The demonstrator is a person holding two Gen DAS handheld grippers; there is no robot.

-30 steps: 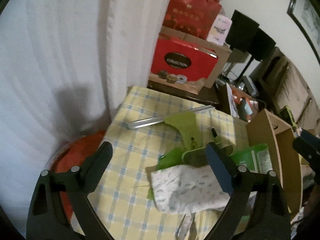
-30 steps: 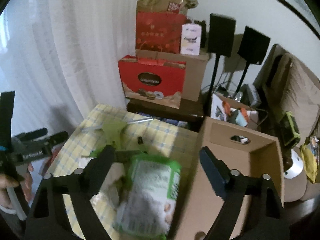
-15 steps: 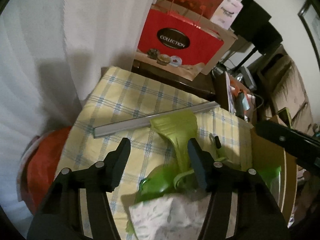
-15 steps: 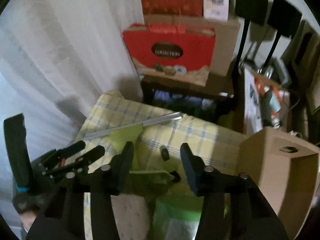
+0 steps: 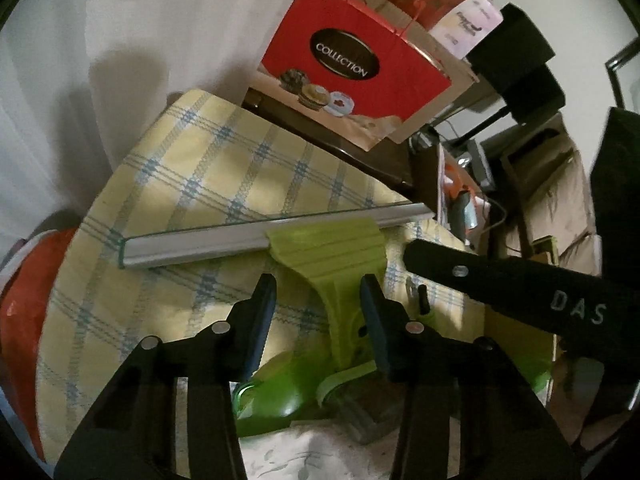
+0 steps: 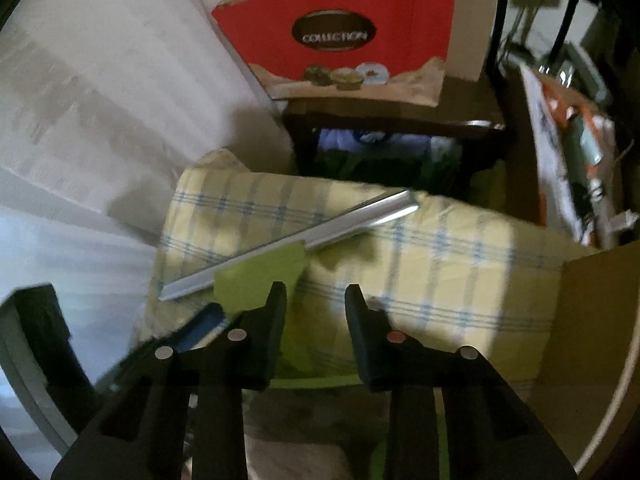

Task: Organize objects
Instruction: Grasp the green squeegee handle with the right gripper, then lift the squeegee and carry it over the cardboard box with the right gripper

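The green squeegee (image 5: 332, 256) lay on the checked surface (image 5: 192, 184). The left gripper (image 5: 318, 304) straddled its handle, fingers apart; the right gripper (image 6: 316, 312) hung beside it, fingers apart.

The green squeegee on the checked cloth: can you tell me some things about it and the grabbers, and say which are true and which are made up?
1. The squeegee lies on a yellow and blue checked cloth. True.
2. The left gripper has its fingers on either side of the squeegee's green handle, with gaps showing. True.
3. The squeegee's blade is bright red. False: it is silver grey.
4. The bag behind the table reads COLLECTION. True.
5. The right gripper is clamped on the squeegee's blade. False: its fingers are apart, with nothing between them.
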